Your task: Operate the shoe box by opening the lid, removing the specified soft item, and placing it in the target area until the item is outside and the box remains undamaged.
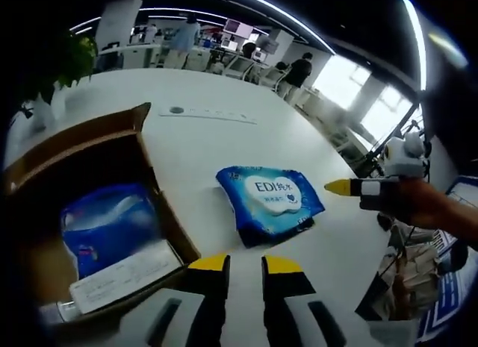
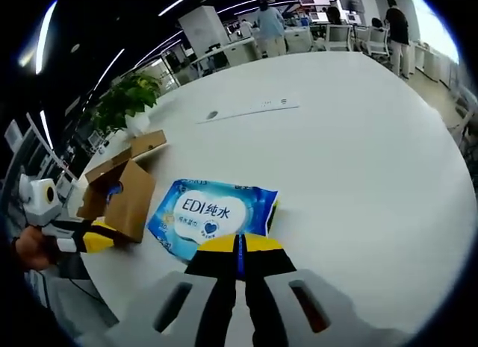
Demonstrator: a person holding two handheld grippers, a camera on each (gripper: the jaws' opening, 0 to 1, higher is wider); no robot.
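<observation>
An open cardboard shoe box (image 1: 153,179) sits at the left of the white table, and a blue soft pack (image 1: 108,224) and a white paper slip (image 1: 127,276) lie inside it. A blue wipes pack marked EDI (image 1: 270,201) lies flat on the table outside the box. My left gripper (image 1: 246,264) hovers near the box's corner, slightly open and holding nothing. My right gripper (image 1: 340,187) comes in from the right, shut, a little clear of the pack. In the right gripper view its tips (image 2: 239,244) meet just short of the wipes pack (image 2: 213,211), with the box (image 2: 123,192) and the left gripper (image 2: 95,239) beyond.
A potted plant (image 2: 127,99) stands at the table's far edge behind the box. A thin white strip (image 2: 250,108) lies mid-table. The round white table (image 2: 358,153) spreads wide to the right. People and desks (image 1: 183,41) fill the room behind.
</observation>
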